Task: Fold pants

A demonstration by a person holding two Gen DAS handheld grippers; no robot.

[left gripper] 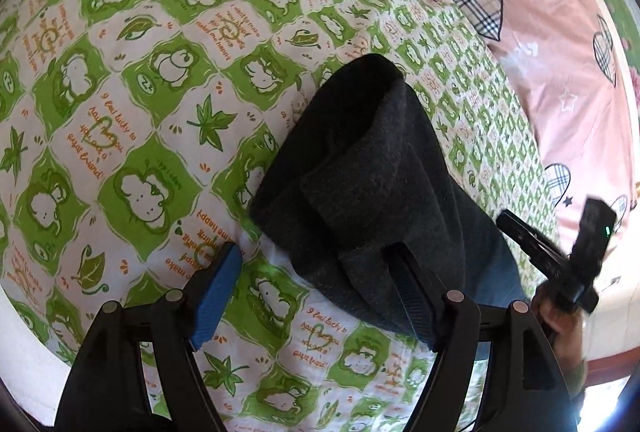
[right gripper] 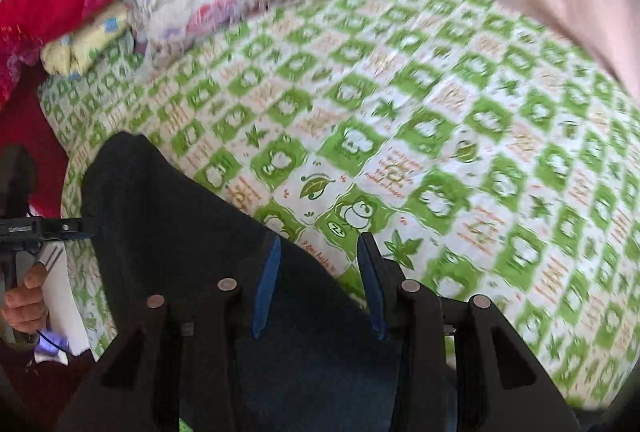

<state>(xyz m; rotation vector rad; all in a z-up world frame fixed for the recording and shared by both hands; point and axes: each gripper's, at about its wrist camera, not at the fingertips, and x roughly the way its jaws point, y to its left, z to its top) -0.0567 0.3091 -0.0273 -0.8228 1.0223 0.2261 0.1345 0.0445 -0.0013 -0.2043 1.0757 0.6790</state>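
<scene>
Pants [left gripper: 372, 167], dark grey fleece, lie folded on green-and-white printed quilt [left gripper: 132, 135]. Left gripper [left gripper: 316, 264] jaws wide apart, empty. Right gripper [right gripper: 318, 252] jaws parted, pads clear of cloth.

Printed quilt [left gripper: 132, 135] on the bed: orange script panels, inverted to the left wrist view, read "I feel lucky to have … you as a Royal friend!" and "I want to make…"; green panels carry "Zz". Remaining lettering is too blurred to read.
</scene>
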